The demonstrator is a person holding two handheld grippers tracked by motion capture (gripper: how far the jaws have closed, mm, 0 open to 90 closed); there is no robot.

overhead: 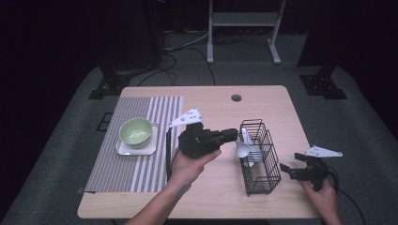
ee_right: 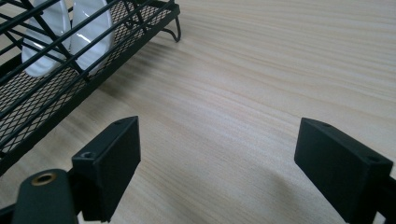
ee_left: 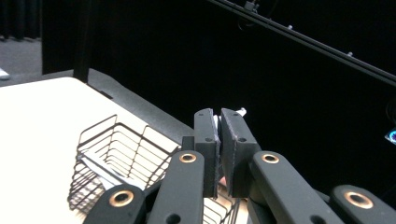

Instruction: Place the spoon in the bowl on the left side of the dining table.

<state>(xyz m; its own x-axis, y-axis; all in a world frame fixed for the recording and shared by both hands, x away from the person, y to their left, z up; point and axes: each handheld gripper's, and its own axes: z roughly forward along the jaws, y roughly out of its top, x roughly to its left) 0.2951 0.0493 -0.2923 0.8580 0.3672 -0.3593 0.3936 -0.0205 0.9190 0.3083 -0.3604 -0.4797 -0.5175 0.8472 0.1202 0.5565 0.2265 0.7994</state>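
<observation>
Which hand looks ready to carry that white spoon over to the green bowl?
Left. Its tongs are shut on the white spoon above the wire basket, nearer the green bowl.

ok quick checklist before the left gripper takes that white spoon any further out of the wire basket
1. Left gripper shut on the white spoon: ok, a thin white piece shows between the closed pads in the left gripper view.
2. Spoon clear of the wire basket: not ok, its bowl is within the rim in the high view.
3. Basket upright on the table: ok.
4. Right gripper out of the way: ok, open and beside the basket, nothing between its jaws.
5. Green bowl on its white plate on the striped mat: ok.
6. Other utensils snagging the spoon: cannot tell.
</observation>
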